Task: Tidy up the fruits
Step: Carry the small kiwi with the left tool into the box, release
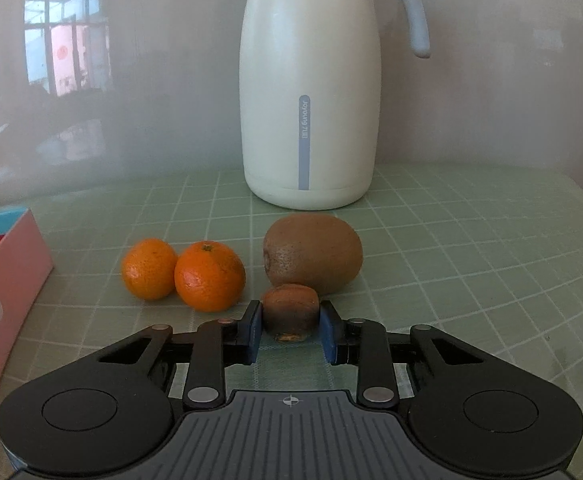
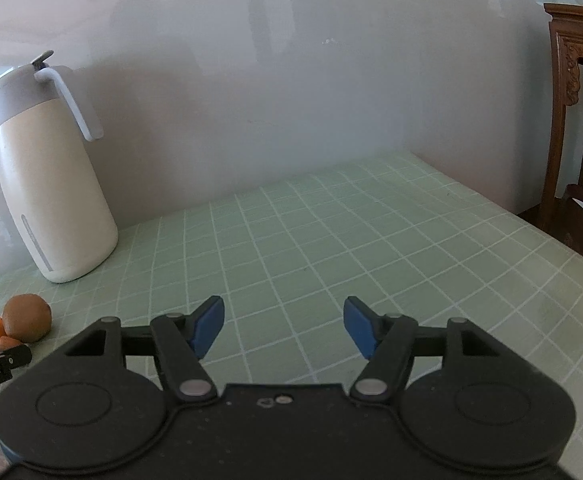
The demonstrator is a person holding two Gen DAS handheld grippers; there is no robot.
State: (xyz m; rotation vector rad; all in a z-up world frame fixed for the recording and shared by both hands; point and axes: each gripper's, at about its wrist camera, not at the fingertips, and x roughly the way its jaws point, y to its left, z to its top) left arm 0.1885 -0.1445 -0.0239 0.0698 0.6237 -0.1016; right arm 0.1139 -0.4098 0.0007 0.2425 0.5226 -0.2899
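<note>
The left gripper (image 1: pixel 290 326) is closed on a small kiwi (image 1: pixel 290 311) — both blue pads press against the fruit's sides, and the kiwi sits low between them, close above the green checked tablecloth (image 1: pixel 471 280). Whether the fruit rests on the cloth or is lifted clear of it cannot be told from this view.

Directly behind the gripped fruit lies a large kiwi (image 1: pixel 312 254), on its side, just beyond the small one. To its left sit two mandarins (image 1: pixel 183 274), touching each other, the nearer one showing its stem end upward. Behind the fruit, against the pale wall, stands a cream-coloured jug (image 1: pixel 311 92) with a grey handle on its right side and a grey-blue stripe down its front. At the left edge of the table lies a pink box (image 1: pixel 7 276) with printed lettering, only partly in view.

The right gripper (image 2: pixel 283 330) is held over a bare part of the cloth, well apart from the fruit. Its jaws stand open with nothing between them — only the checked cloth shows in the gap.

From the right-hand view the fruit group appears at the far left: the large kiwi, the mandarins beside it, and the small kiwi next to the tip of the left gripper. The jug stands behind them. A carved wooden chair (image 2: pixel 575 92) stands past the table's far right edge.
</note>
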